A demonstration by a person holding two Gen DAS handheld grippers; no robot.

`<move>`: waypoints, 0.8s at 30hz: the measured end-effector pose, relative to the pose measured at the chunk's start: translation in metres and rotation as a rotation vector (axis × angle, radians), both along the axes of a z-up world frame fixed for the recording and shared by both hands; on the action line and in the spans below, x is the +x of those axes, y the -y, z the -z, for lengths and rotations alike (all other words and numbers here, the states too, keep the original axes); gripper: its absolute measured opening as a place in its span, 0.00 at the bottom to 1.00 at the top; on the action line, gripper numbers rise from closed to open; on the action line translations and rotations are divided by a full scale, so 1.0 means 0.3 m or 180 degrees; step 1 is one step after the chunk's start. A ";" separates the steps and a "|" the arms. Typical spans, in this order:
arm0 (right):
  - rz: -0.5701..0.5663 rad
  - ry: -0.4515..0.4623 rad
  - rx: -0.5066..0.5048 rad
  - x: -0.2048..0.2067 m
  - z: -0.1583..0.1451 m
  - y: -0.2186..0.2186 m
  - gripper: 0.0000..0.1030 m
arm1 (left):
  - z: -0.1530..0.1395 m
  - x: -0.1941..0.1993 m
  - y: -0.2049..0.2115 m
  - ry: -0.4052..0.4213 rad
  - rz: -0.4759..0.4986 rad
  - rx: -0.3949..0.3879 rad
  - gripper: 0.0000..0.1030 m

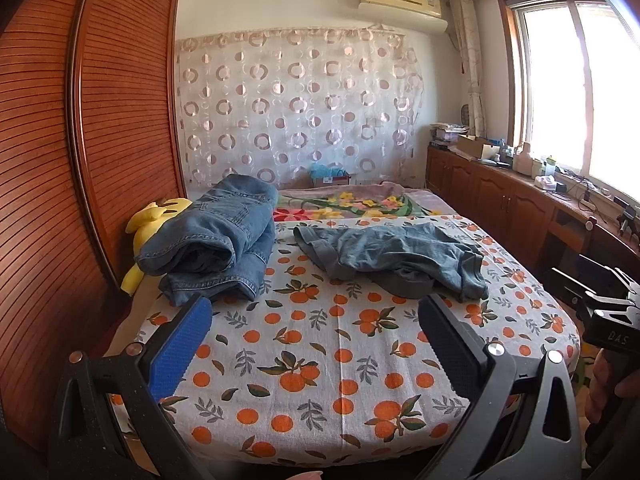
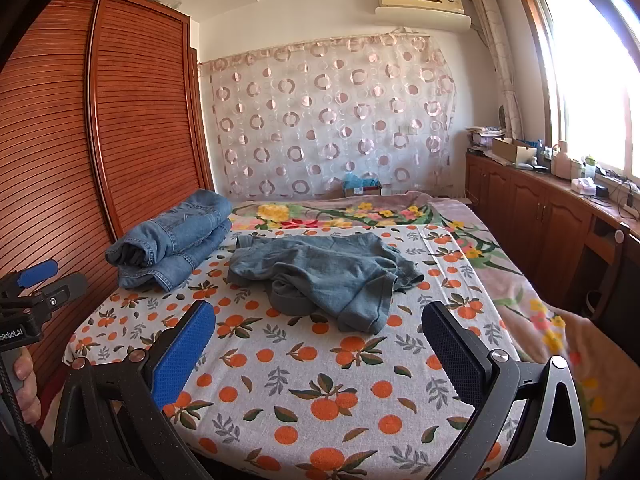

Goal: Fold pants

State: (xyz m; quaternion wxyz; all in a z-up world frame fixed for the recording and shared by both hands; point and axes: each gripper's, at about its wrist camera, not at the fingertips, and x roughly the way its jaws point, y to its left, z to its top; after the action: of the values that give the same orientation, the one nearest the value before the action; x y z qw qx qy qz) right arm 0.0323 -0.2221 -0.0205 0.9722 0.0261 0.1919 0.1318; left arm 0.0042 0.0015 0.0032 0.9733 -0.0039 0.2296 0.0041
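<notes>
Bedroom, bed covered with an orange-fruit print sheet, daylight from a window on the right. Nearest the cameras: left tool with its blue pads spread wide, nothing between them, hovering over bare sheet at the foot of the bed; right tool likewise spread wide and empty, aimed slightly down at the bed. Each tool shows at the edge of the other's view, held by a hand. Past the pads, mid-bed: the pants, grey-blue, soft-looking fabric, lying crumpled in a loose heap, waistband bunched toward the near side, legs not laid out, hems partly tucked under. Well apart from both tools, no contact. To the left of them, near the wardrobe, a stack of folded denim jeans, looks already done, resting against a yellow plush toy. Further back a floral blanket, then a circle-pattern curtain on the far wall and an air conditioner above. Step judged: start of a fold, approach phase, nothing grasped yet. Next move likely needs both tools to reach forward and pinch the waistband or leg ends, then pull the heap flat before any fold. Thin limp cloth, may bunch or slip if grabbed at a single layer.
</notes>
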 end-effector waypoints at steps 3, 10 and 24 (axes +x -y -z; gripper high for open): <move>0.0002 0.0003 -0.0002 0.000 0.000 0.000 1.00 | -0.026 -0.013 -0.012 0.0010 0.0000 0.0001 1.00; 0.0010 -0.0002 0.0011 -0.001 -0.006 0.001 1.00 | -0.027 -0.017 -0.010 0.0028 0.0001 0.0008 1.00; 0.0007 0.0013 0.0012 -0.006 -0.002 -0.004 1.00 | -0.048 -0.028 0.008 0.0067 0.0002 0.0025 1.00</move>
State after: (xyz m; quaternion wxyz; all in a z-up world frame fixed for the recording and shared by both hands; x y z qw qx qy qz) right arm 0.0305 -0.2208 -0.0199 0.9726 0.0279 0.1897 0.1311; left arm -0.0043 -0.0009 0.0176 0.9756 -0.0001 0.2194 0.0047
